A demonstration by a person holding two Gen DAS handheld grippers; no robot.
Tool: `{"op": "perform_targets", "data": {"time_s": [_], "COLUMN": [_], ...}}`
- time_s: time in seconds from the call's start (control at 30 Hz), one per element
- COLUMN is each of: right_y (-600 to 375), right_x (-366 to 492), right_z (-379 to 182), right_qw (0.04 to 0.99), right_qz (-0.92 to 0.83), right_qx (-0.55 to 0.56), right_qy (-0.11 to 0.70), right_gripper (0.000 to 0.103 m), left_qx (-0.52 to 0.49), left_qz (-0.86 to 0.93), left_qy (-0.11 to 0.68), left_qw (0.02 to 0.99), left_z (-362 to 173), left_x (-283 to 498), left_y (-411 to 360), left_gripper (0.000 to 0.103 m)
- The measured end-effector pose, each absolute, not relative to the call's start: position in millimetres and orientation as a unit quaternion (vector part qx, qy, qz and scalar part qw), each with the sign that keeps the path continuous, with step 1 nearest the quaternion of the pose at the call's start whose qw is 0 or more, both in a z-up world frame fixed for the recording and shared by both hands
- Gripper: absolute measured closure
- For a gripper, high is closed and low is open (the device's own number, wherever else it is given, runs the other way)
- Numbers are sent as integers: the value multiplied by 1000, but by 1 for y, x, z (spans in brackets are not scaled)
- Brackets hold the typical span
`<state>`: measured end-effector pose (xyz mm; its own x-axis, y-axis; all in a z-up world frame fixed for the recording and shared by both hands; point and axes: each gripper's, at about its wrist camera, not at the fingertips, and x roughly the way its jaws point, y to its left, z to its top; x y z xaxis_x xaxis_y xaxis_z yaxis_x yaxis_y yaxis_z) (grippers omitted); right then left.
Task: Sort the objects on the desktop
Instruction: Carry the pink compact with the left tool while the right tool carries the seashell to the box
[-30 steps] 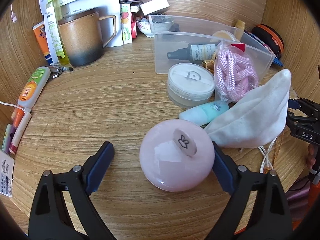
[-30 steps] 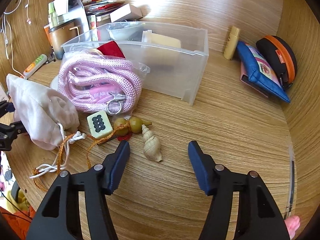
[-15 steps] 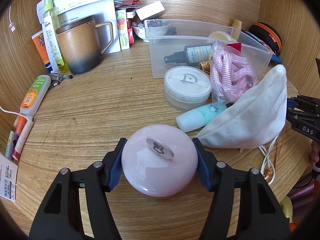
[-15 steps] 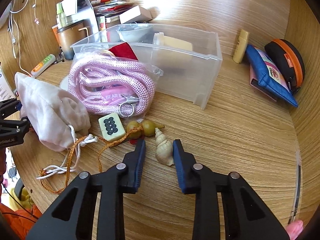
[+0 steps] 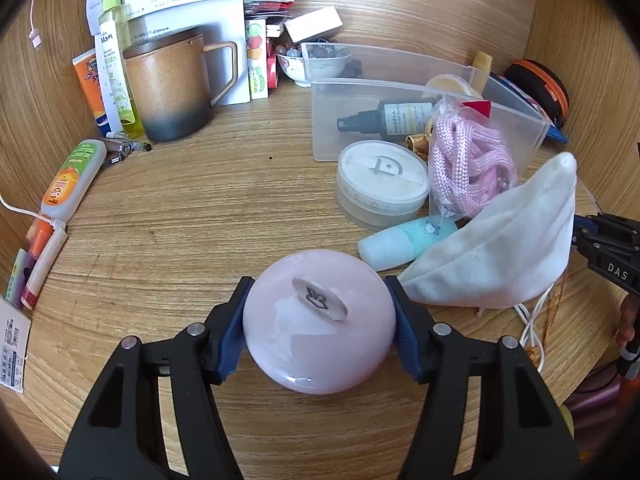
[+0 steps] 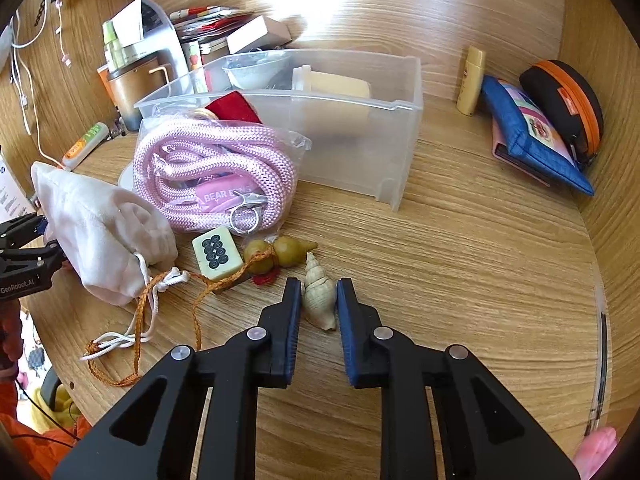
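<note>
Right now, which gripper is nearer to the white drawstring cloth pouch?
Left. The left gripper, shut on the round pink case, has one finger right beside the white drawstring cloth pouch. The right gripper, closing on the spiral seashell, sits farther off.

desk [image 5: 180, 216]: matt wood grain you see
pink case [image 5: 320, 324]: glossy, smooth plastic
pouch [image 5: 496, 256]: soft white cloth
seashell [image 6: 319, 294]: ridged, matt

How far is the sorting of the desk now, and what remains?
Done: the clear bin already holds a dark spray bottle. In hand: the left gripper clamps the pink round case; the right gripper's jaws have just been closing on the seashell. Left: the white pouch, pink rope bag and mahjong tile lie outside.
</note>
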<state>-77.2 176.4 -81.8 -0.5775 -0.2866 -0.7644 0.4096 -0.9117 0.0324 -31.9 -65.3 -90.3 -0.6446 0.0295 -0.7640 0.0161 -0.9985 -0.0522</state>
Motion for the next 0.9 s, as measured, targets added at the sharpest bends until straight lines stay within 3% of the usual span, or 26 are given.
{"op": "perform_targets", "data": {"time_s": [0.9], "right_y": [180], "right_x": [-86], "right_z": [-4], "right_qw": [205], "right_qz": [-907], "right_qx": [358], "right_qy": [85], "right_gripper": [87], "left_qx": [-381], "left_qz": [924], "left_qy": [18], "left_qw": [40], "left_z": [-7], "left_x": [-80], "left_y": [-58], "left_gripper": [40]}}
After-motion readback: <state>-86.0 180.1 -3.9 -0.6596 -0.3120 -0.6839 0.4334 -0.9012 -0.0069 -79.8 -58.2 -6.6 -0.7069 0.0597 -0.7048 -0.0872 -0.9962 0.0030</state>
